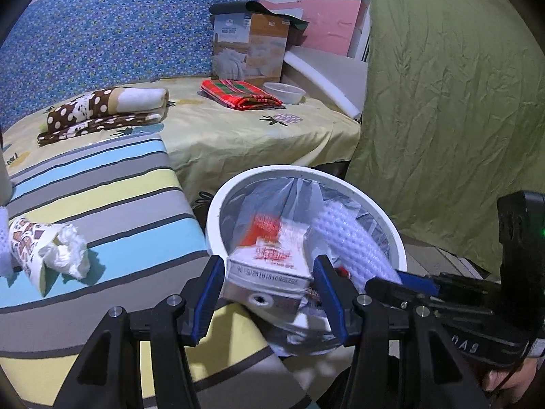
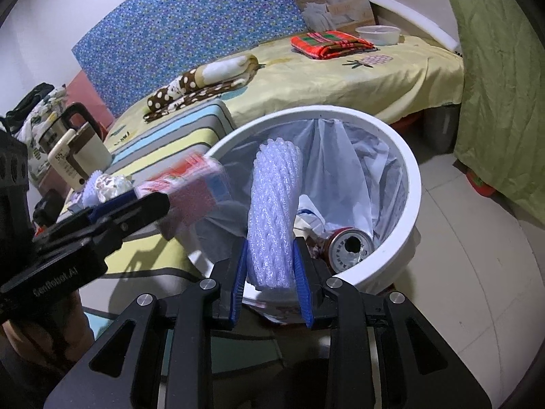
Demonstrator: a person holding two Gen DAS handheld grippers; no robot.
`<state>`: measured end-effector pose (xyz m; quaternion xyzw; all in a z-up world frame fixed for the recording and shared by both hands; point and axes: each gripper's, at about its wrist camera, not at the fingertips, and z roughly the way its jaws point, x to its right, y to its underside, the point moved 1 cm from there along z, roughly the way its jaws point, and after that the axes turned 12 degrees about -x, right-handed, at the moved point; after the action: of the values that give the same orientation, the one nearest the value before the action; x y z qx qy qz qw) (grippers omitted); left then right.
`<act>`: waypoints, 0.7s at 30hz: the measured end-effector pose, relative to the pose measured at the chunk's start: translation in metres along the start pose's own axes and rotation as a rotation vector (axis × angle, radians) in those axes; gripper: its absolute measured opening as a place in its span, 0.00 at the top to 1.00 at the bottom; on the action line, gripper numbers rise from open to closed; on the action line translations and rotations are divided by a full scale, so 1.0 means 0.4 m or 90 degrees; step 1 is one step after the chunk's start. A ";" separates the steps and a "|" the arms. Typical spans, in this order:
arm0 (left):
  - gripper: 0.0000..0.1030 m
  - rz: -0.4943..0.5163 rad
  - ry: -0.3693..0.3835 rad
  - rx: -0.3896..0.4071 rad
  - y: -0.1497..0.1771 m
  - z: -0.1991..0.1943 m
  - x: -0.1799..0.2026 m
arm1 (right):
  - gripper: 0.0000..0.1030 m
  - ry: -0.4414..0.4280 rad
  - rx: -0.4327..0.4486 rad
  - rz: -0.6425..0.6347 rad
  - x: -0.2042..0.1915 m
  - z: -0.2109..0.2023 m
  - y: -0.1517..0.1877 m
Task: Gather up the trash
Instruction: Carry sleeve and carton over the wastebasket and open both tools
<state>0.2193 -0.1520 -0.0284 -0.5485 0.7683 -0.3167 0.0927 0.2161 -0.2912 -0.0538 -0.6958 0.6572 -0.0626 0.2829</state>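
Left gripper (image 1: 269,293) clamped on small white-and-red drink carton (image 1: 269,255), silver bottom end toward the camera, blue jaws pressed on both sides. Carton hangs over the near rim of the round white plastic bin with clear liner bag (image 1: 391,235), partly above the opening, partly above the rim. Blurred, so apparently in motion.

Right gripper (image 2: 269,272) clamped on white foam-net sleeve, a tube-shaped fruit wrapper (image 2: 272,211), gripped near its lower end, upper part standing up ahead of the jaws over the bin mouth. Red crushed drink can (image 2: 347,245) and crumpled paper already in the bin, just right of and beyond the right jaws.

Step in hand, by judgement: dropping both pieces into the bin. To do well: push carton further forward past the rim before parting the jaws, else likely to clip the rim and fall onto the striped cushion. Foam sleeve light and springy, may cling to a pad; tilt forward and down, then spread the jaws wide. Release one at a time; the grippers sit very close, right one just right of the left jaws.

Left over: patterned paper cup stuffed with white tissue (image 1: 44,252), well left of the left jaws on the striped blue-yellow-grey cushion (image 1: 112,184). Probably next pickup.
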 end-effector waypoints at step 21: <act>0.47 -0.036 -0.011 0.019 0.058 -0.081 -0.038 | 0.64 -0.011 0.020 -0.014 -0.023 -0.034 0.006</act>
<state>0.1911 -0.1214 -0.0198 -0.5712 0.7470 -0.3256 0.0986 0.2067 -0.2867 -0.0411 -0.6991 0.6458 -0.0701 0.2988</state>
